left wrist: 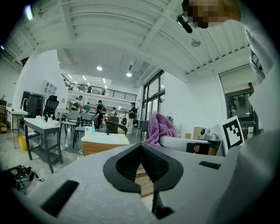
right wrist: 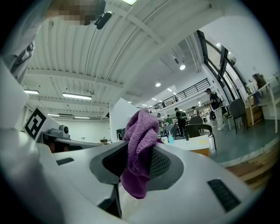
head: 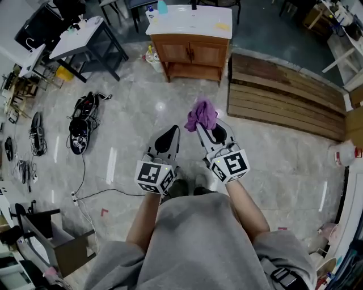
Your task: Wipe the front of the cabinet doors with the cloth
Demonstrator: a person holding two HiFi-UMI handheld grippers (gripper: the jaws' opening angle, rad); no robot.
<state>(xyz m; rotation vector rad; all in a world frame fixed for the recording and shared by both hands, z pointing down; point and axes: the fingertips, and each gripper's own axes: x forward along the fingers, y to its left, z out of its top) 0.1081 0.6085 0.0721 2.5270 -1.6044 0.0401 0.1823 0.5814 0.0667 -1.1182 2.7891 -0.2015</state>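
The right gripper point(head: 204, 126) has its jaws pressed together on a purple cloth point(head: 201, 114); the cloth is pinched as a bunched wad, part of it standing up past the jaw tips and a tail hanging below them. The left gripper point(head: 169, 135) has its jaws closed on each other with nothing between them. The cabinet point(head: 190, 54) stands well apart from the person, across bare floor, its two wooden doors shut under a white top; wiping looks not yet begun.

The likeliest trouble is the grip itself. The cloth is held by a crumpled fold rather than spread flat, so a firm drag across a door could tug it loose, or let it roll until the hard jaw tips meet the wood instead of fabric. Only a small wad sticks out, so each pass would probably cover a narrow strip and patches could be missed. On the way over, the wooden boards point(head: 283, 93) just beside the cabinet could catch a foot; a high stroke might also knock the blue bottle point(head: 162, 7) on the top.
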